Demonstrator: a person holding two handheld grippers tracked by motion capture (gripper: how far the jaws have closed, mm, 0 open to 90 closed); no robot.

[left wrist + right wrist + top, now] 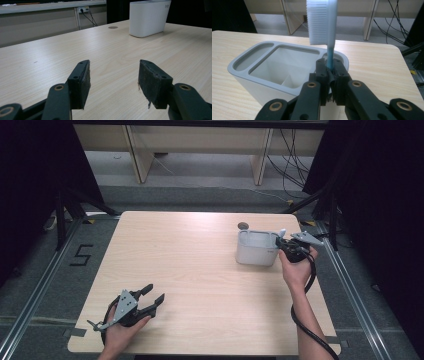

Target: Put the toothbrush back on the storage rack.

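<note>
At the near left of the pale wooden table (200, 270) the left gripper (151, 298) rests low in the person's hand, its jaws wide apart with nothing between them. Farther right stands the white rectangular plastic holder with a grey rim (256, 248). Just beside its right end, the right gripper (331, 75) is clamped on the handle of a blue toothbrush with white bristles (324, 22) — upright, head on top.

A blue-handled plastic toothbrush with white bristles (325, 22) stands upright, head up, at the near end of a white plastic holder with a grey rim and several compartments (242, 65), which sits near the worktop's far right corner.
</note>
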